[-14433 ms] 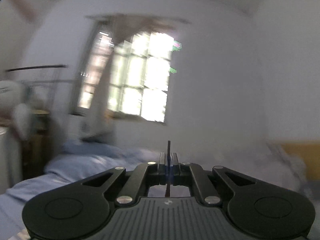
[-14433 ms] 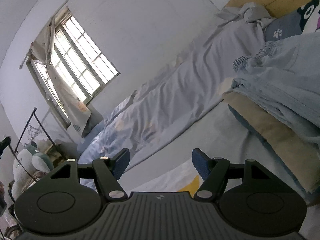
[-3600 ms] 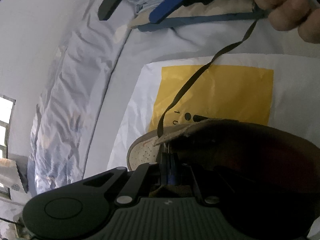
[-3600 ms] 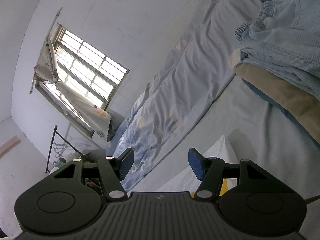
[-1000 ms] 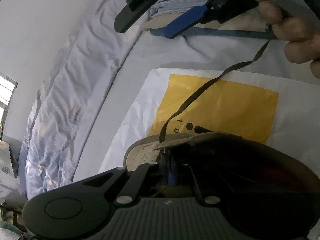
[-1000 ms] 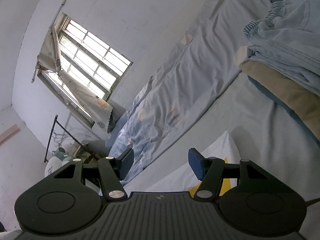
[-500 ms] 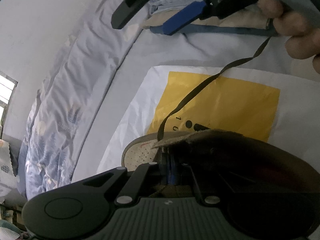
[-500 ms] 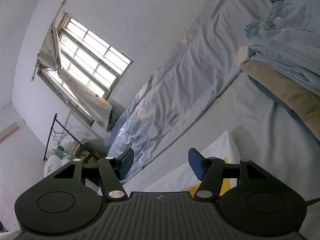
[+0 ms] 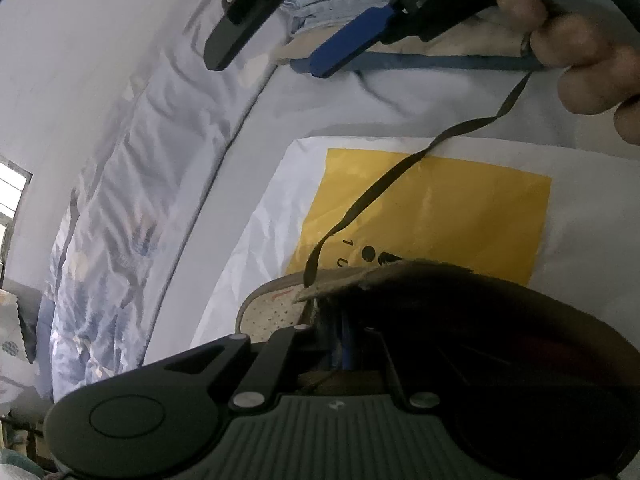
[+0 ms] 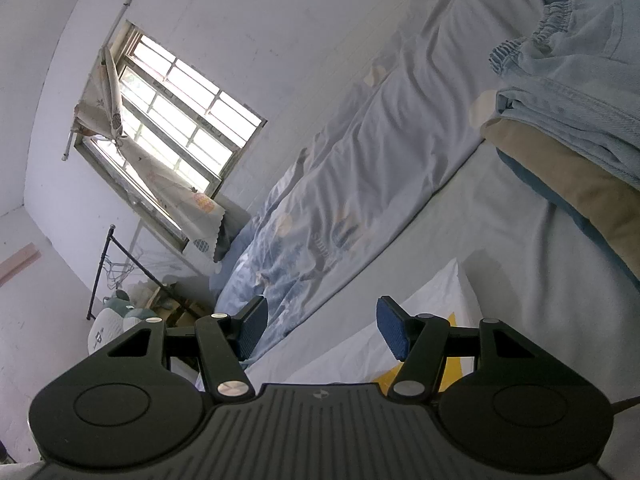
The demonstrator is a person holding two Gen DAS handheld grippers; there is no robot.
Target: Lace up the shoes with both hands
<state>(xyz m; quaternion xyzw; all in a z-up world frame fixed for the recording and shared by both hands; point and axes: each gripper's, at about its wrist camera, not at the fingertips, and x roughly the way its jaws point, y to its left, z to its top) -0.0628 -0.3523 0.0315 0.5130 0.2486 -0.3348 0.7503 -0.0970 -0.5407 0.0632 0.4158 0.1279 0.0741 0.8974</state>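
Observation:
A dark shoe (image 9: 460,320) with a pale perforated toe lies on its side on a white and yellow bag (image 9: 440,208). My left gripper (image 9: 338,332) is shut, its pads tucked under the shoe's tan eyelet flap; shadow hides what they pinch. A flat black shoelace (image 9: 380,188) comes out at that flap and runs up to the bare fingers of the person's hand (image 9: 580,60), which pinch it. That hand also carries my right gripper (image 9: 268,64), which stands open above the bed with nothing between its blue pads (image 10: 394,338).
The bag (image 10: 420,320) rests on a grey bedsheet. A rumpled blue patterned duvet (image 10: 340,200) lies along the wall. Folded denim and tan clothes (image 10: 580,120) are stacked at the right. A window (image 10: 168,120) and a clothes rack (image 10: 104,264) stand beyond the bed.

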